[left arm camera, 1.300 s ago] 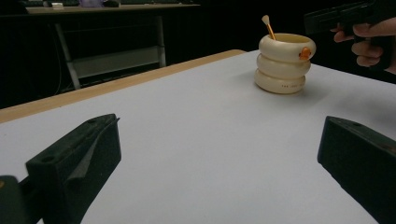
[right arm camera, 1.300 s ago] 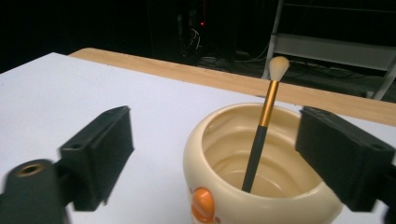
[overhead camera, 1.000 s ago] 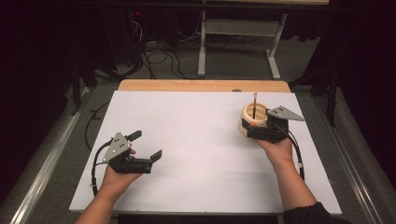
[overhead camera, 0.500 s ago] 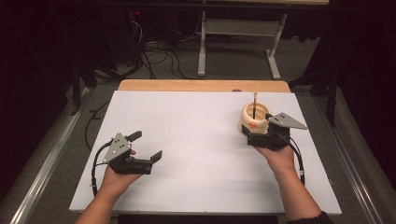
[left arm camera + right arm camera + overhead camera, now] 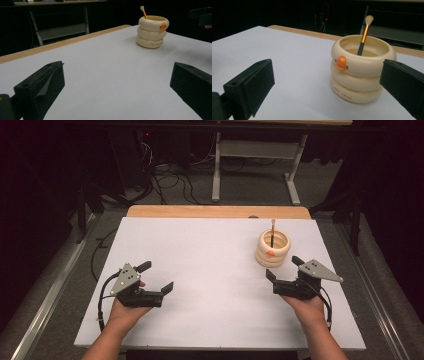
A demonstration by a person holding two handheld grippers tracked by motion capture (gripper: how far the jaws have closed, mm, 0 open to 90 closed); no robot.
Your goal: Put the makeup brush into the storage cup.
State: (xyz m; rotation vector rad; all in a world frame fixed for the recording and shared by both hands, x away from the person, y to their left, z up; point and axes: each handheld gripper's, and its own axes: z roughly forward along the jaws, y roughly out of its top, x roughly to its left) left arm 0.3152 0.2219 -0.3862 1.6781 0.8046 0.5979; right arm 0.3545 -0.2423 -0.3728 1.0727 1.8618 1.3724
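Note:
A cream ringed cup [image 5: 273,249] with a small orange duck bill stands on the white table [image 5: 215,270] at the right rear. It appears in the left gripper view as the cup [image 5: 152,32] far off and in the right gripper view as the cup [image 5: 362,67] close ahead. A small brush [image 5: 364,32] with an orange handle stands upright inside it. My right gripper [image 5: 283,268] is open just in front of the cup, apart from it, jaws empty. My left gripper [image 5: 155,276] is open at the front left, holding nothing.
A wooden strip [image 5: 215,211] runs along the table's far edge. Behind it lie cables [image 5: 170,175] on the floor and the legs of another table [image 5: 255,165]. A metal rail [image 5: 45,300] runs along the left side.
My right gripper has drawn back toward the front edge, away from the cup, and now stands apart from it. The left gripper has stayed in place.

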